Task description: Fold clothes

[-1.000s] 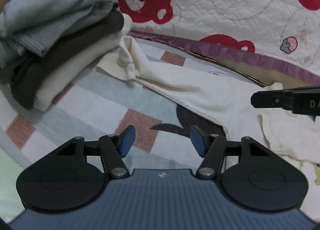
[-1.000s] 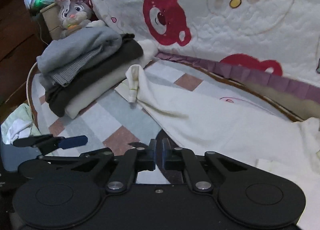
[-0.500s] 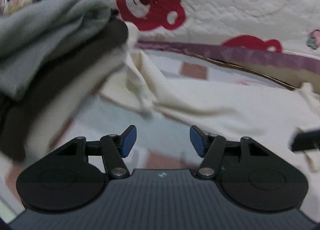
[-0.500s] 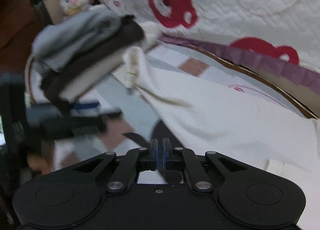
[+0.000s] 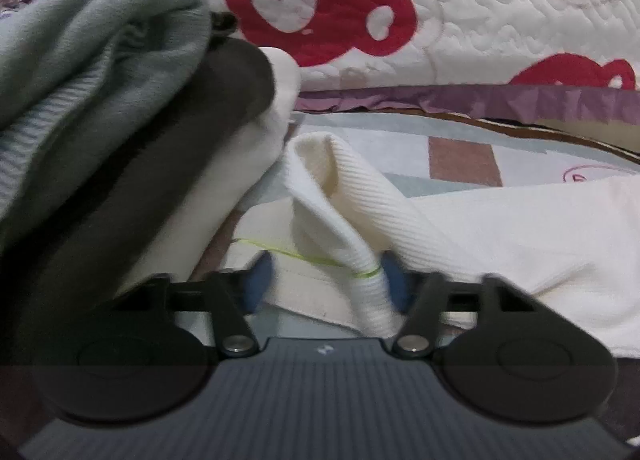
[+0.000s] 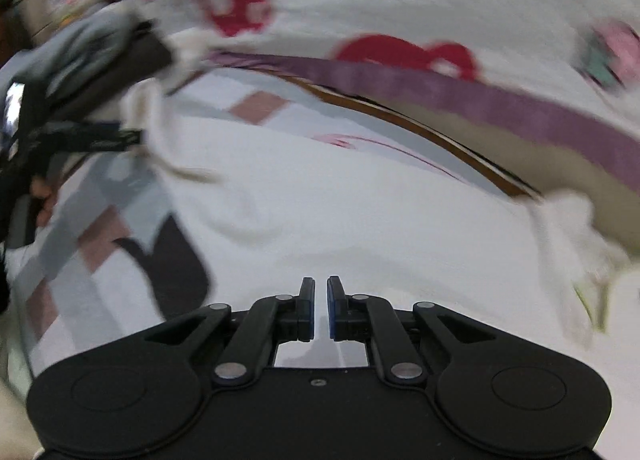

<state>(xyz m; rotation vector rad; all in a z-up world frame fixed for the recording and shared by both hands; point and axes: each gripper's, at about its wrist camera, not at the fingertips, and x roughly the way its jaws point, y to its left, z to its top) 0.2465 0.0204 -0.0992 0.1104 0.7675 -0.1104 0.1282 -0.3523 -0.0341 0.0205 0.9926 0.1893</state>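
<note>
**Left tongs reach the cuff**

Since a second ago the left tongs (image 5: 326,280) have advanced, spread wide around the cream garment's (image 5: 500,228) ribbed sleeve cuff (image 5: 368,288). One garment lies along the bed, beside one folded stack (image 5: 120,140) of three or four pieces. Right tongs (image 6: 321,308) are nearly closed, gripping nothing.

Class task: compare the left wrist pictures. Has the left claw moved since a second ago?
Yes. The left claw moved forward toward the stack of folded clothes; its open jaws now straddle the cream garment's sleeve.
</note>
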